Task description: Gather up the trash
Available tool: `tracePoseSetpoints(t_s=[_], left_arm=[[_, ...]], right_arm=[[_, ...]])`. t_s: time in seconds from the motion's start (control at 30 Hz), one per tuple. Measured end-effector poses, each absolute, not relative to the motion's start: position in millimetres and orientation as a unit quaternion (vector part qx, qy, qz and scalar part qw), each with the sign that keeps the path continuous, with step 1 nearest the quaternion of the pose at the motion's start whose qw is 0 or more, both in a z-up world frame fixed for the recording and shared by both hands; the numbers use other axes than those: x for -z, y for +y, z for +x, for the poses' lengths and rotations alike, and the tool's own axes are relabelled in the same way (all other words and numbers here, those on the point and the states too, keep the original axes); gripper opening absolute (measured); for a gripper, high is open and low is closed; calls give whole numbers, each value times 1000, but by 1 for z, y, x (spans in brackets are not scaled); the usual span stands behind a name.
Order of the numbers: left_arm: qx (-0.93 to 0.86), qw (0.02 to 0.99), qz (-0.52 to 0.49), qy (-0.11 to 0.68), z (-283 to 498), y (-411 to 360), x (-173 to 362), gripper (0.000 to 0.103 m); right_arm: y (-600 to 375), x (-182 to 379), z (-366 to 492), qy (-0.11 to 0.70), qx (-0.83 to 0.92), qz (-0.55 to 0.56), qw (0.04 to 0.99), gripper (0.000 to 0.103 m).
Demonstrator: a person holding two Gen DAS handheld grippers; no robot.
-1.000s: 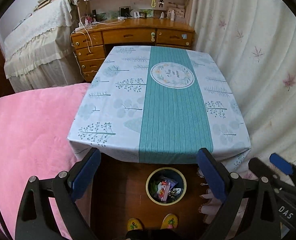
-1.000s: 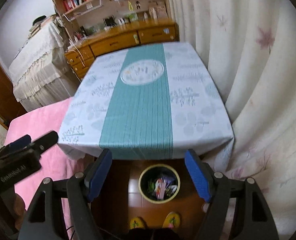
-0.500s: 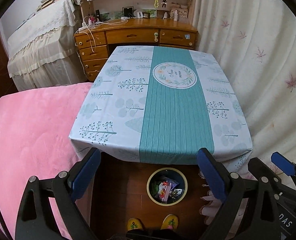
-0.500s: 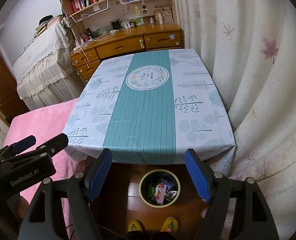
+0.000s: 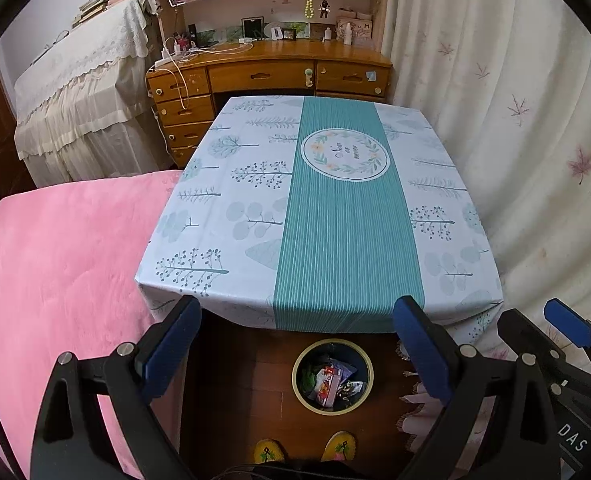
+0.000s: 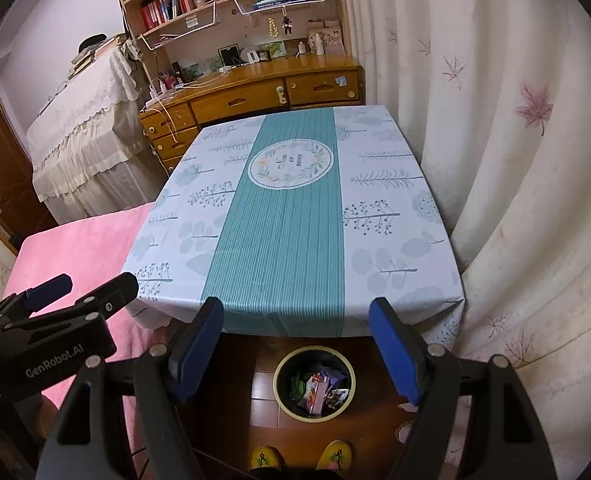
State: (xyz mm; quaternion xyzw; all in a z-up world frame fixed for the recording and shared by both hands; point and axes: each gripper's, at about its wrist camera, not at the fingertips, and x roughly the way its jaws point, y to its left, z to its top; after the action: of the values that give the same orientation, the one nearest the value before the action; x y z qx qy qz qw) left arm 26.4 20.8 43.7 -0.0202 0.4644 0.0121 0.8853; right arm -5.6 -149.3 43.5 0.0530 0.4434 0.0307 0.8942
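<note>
A round dark bin with a yellow rim [image 5: 332, 376] stands on the wooden floor just in front of the table; it also shows in the right wrist view [image 6: 313, 385]. Several colourful wrappers [image 5: 329, 380] lie inside it [image 6: 319, 390]. The table [image 5: 251, 216] wears a pale tree-print cloth with a teal centre stripe [image 6: 375, 208]; I see no trash on it. My left gripper [image 5: 295, 344] is open and empty, held high above the bin. My right gripper [image 6: 295, 344] is open and empty, also above the bin, beside the left one.
A pink bed [image 5: 55, 264] lies left of the table. A wooden desk with drawers and shelves [image 5: 267, 76] stands behind it. Cream curtains [image 5: 515, 140] hang on the right. Yellow slippers [image 5: 307, 450] show at the bottom edge.
Both grippers have risen and tilted up a little, so the table and desk sit lower in view. The right view has steadied from blur. Both jaws stay open.
</note>
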Motion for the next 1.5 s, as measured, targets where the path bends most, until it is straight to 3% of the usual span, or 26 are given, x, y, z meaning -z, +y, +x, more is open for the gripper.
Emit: tracePoseSetpoints(t_s=[1.5], left_arm=[[-13,882,-14,470,13,22,-39,96]], right_arm=[[-145,-36,-16,450,-37,48,891,76]])
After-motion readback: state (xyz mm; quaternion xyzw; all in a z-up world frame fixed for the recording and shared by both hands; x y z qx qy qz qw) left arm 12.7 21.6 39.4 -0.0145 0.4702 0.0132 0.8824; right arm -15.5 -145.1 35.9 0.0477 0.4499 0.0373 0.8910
